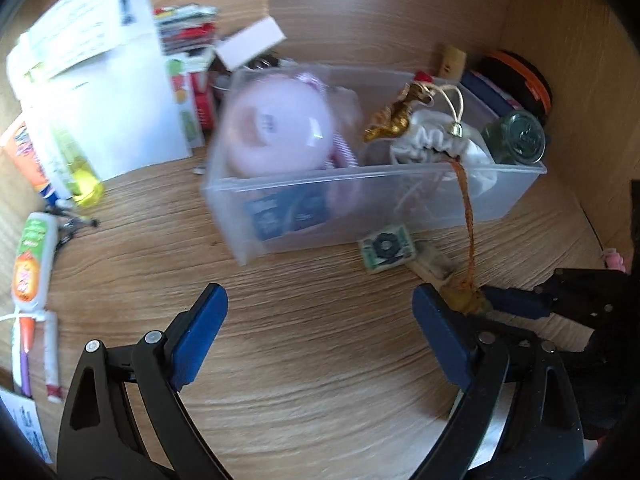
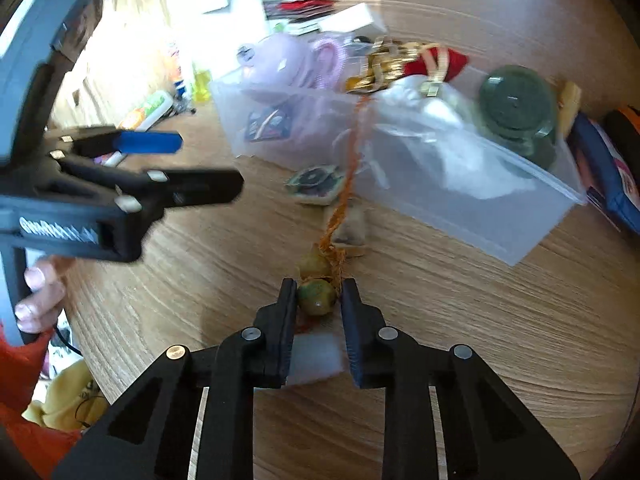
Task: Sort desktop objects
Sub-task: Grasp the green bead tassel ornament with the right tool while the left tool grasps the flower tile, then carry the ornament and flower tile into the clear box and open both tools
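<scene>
Right gripper (image 2: 318, 300) is closed down narrow on the greenish-yellow bead (image 2: 316, 297) at the end of an orange braided cord (image 2: 347, 184). Bead sits right between the fingertips; left pad touches it, right pad presses the cord knot against it. A second bead (image 2: 313, 266) lies just beyond the tips, touching the first. From there the cord runs away from the fingers, up over the near wall of the clear plastic bin (image 2: 472, 208), to a gold ornament (image 2: 380, 70) on the bin's contents. A white pad (image 2: 316, 360) lies on the wooden desk (image 2: 480, 340) under the fingers.

Left gripper (image 1: 320, 308) is spread wide, nothing between the blue pads (image 1: 200, 336), only bare desk. Its right finger is just beside the beaded cord end and the right gripper's tips. Ahead of its tips: a small green-and-black printed block (image 1: 386, 247), then the bin with a pink round case (image 1: 276, 128), a white cloth pouch (image 1: 432, 144) and a dark green glass jar (image 1: 516, 136). Far left of its fingers: a glue tube (image 1: 32, 264) and papers (image 1: 100, 80).
</scene>
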